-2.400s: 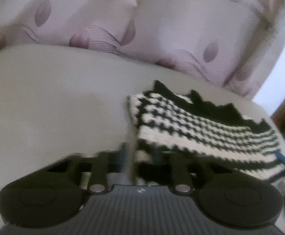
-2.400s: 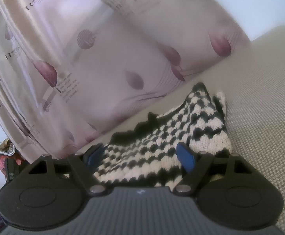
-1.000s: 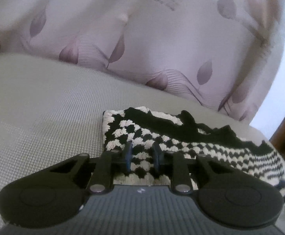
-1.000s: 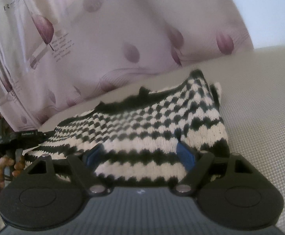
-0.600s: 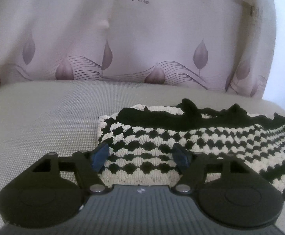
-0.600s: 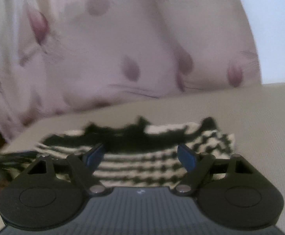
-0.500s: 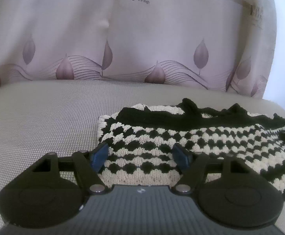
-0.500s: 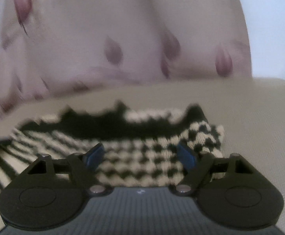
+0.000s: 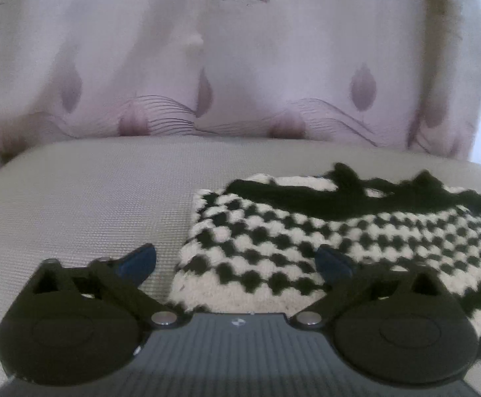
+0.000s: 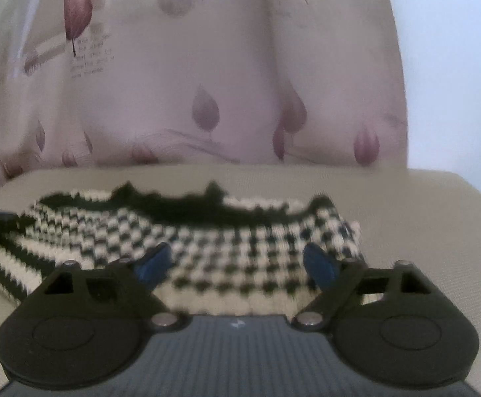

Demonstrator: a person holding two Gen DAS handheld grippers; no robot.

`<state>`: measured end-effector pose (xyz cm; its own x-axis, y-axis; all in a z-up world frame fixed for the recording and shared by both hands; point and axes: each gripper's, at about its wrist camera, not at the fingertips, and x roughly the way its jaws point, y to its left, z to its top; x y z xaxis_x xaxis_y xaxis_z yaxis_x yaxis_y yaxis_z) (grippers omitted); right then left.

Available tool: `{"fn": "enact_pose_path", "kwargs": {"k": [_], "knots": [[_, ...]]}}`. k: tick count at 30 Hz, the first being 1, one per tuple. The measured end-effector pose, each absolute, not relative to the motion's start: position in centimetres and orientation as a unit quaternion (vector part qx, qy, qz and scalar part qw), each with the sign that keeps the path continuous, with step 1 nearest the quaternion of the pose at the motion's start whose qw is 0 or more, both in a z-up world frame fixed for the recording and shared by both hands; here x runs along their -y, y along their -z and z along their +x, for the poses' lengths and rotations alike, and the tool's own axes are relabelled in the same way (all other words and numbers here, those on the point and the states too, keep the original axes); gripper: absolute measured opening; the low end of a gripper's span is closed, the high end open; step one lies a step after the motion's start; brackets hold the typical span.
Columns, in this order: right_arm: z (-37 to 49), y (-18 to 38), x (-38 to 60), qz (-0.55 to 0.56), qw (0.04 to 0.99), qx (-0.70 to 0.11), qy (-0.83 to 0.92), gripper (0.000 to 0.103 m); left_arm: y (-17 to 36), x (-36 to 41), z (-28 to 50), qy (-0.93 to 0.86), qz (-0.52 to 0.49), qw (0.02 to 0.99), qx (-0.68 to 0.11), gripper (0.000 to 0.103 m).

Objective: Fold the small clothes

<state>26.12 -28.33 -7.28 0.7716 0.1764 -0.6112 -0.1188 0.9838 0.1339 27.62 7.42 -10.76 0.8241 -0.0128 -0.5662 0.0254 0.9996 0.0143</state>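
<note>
Left wrist view shows your left gripper (image 9: 235, 263) spread wide, gripping nothing, over the left edge of the black-and-white knitted garment (image 9: 306, 231) lying flat on the beige cushion (image 9: 91, 198), while your right gripper (image 10: 237, 261) stands equally open above its right end.

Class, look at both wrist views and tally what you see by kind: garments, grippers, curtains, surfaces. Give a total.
Black-and-cream checked knitted garment: 1
Two-finger grippers, left gripper and right gripper: 2
Pink leaf-print curtain: 1
Beige woven surface: 1
Total: 5
</note>
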Motion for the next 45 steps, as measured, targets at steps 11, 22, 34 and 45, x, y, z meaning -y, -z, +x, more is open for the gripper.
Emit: {"fn": "enact_pose_path", "kwargs": {"k": [11, 22, 34, 45], "knots": [[25.4, 8.7, 27.2, 0.004, 0.928, -0.366, -0.073, 0.1, 10.7, -7.4, 27.6, 0.009, 0.017, 0.954, -0.298, 0.101], [25.5, 8.6, 27.2, 0.001, 0.926, -0.368, -0.086, 0.103, 10.6, -7.3, 27.6, 0.007, 0.022, 0.954, -0.298, 0.102], [24.6, 8.0, 28.7, 0.047, 0.932, -0.342, -0.111, 0.103, 8.7, -15.6, 31.5, 0.149, -0.134, 0.902, -0.383, 0.071], [24.3, 7.8, 28.6, 0.05, 0.934, -0.332, -0.12, 0.103, 10.4, -14.4, 34.4, 0.241, -0.107, 0.868, -0.422, 0.054]]}}
